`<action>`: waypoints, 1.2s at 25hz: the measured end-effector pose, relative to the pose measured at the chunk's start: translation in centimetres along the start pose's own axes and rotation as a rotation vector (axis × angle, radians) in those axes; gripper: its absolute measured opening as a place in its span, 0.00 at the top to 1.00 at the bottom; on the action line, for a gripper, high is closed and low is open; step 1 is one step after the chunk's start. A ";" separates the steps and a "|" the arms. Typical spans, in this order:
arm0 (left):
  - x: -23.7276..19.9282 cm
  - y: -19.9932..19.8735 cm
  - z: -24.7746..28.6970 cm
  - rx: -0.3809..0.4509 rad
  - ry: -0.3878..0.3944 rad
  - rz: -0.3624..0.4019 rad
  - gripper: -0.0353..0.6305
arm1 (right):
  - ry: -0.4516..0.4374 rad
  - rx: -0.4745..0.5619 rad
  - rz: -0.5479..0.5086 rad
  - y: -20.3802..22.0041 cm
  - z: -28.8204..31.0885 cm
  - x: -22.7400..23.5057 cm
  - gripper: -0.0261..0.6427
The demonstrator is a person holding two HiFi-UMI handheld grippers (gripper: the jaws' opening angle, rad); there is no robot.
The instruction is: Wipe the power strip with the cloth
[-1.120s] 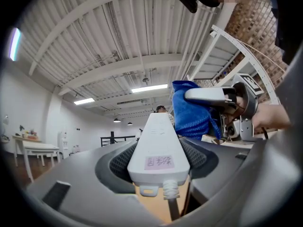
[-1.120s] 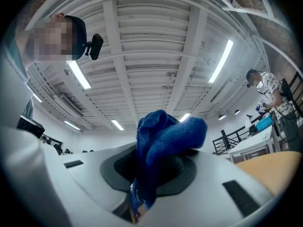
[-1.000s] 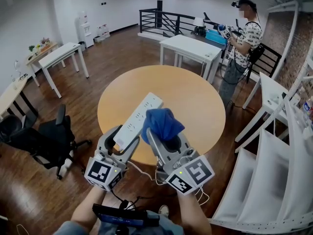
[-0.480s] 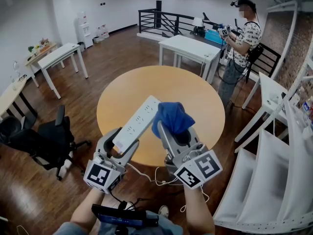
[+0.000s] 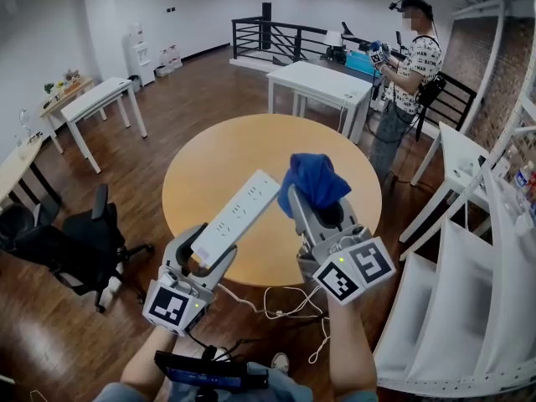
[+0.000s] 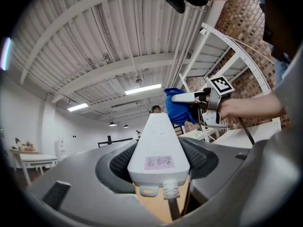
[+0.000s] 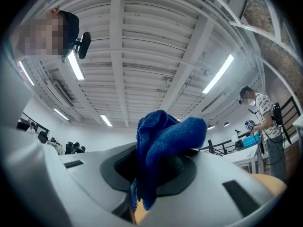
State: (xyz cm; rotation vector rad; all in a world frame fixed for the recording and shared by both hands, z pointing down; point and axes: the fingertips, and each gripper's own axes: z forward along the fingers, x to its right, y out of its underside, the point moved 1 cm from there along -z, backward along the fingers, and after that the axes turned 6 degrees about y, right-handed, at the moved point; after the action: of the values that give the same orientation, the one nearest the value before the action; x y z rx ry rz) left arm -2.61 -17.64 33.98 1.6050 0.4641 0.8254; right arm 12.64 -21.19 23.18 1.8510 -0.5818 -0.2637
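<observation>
Over the counter's near edge our left tongs clamp the power strip by its cord end, our right tongs pinch the cloth just beside it, and wiping pressure might lever the strip loose.

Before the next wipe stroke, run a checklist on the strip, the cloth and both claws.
1. Power strip gripped by the left claw: ok, the jaws clamp its cord end.
2. Cloth gripped by the right claw: ok, the blue cloth sits bunched between the jaws.
3. Socket face reachable: ok, it faces up in the head view.
4. Cloth in contact with the strip: not ok, it is apart, to the right of the strip's far end.
5. Cord unplugged: cannot tell, it runs down out of sight.
</observation>
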 end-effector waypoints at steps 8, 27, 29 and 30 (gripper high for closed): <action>0.5 0.0 -0.2 -0.006 0.012 0.014 0.53 | 0.019 -0.026 -0.050 -0.4 1.3 1.6 0.86; 1.5 0.0 1.0 -0.055 0.040 0.121 0.53 | -0.061 -0.096 -0.056 -0.7 7.1 0.3 0.86; 1.5 0.0 1.0 -0.061 0.041 0.129 0.53 | -0.073 -0.107 -0.056 -0.8 7.8 -0.1 0.86; 1.6 -0.1 1.0 -0.063 0.042 0.134 0.53 | -0.077 -0.114 -0.055 -0.8 8.1 -0.2 0.86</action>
State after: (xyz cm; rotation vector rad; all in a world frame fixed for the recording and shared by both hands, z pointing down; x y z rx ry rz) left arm -0.77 -17.20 34.27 1.5757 0.3599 0.9673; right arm 9.08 -27.49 19.55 1.7542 -0.5582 -0.3980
